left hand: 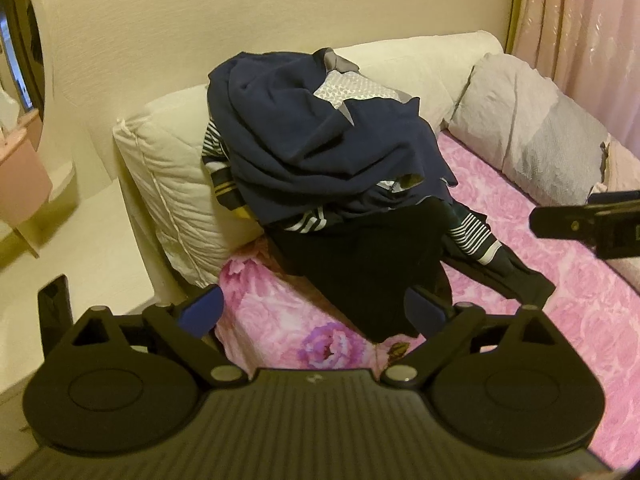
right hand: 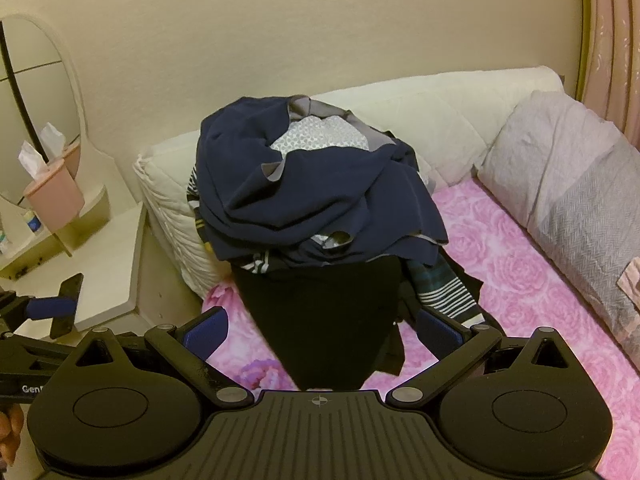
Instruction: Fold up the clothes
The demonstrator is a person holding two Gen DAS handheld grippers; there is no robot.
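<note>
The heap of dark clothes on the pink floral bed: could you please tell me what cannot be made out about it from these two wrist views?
- How many garments lie in the heap: in both views the navy blue top garment covers those beneath.
- The striped garment: only its edges show, under the navy one.
- The black garment: its near end is cut off by the right gripper body in the right wrist view.
- The heap's back: hidden against the cream pillow.
</note>
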